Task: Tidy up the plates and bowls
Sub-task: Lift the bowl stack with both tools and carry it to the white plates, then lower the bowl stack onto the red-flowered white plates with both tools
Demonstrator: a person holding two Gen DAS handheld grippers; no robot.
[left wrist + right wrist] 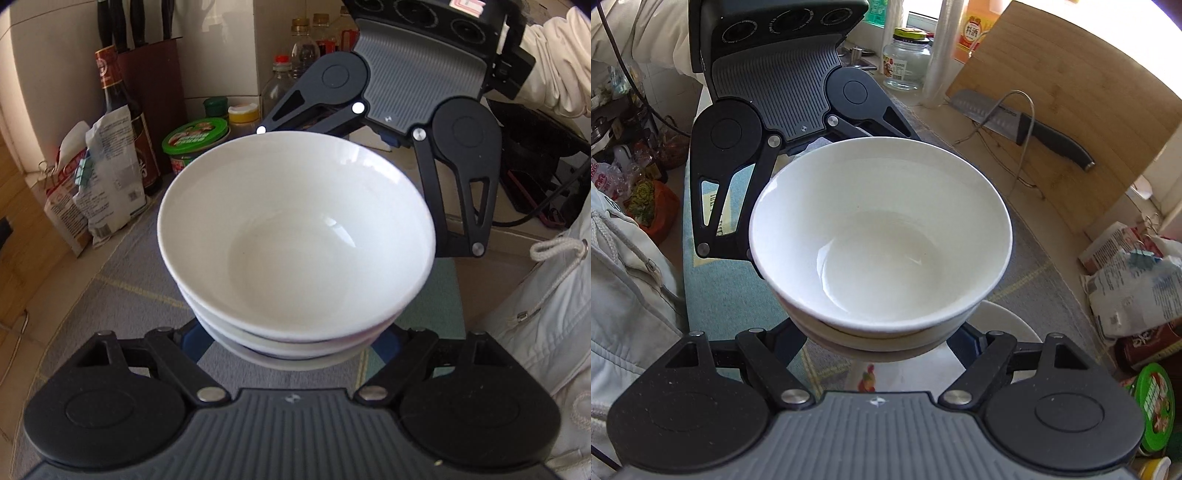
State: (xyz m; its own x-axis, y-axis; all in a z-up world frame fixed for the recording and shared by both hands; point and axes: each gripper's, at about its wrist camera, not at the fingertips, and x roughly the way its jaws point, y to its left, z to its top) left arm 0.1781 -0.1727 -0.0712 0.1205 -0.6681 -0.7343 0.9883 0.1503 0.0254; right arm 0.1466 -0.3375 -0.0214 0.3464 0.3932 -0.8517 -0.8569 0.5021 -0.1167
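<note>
The yellow bottle (975, 33) by the window carries a red label with the Chinese characters 料酒; print on the green-lidded tub (195, 138), the flour bags (110, 177) and the glass jar (905, 62) is too small to read

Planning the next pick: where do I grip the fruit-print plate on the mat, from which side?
Take the plate by its exposed right rim, tool coming in low from the right. It lies flat on the mat, so likely only the thin rim offers a bite; the bowl stack covers the rest.
</note>
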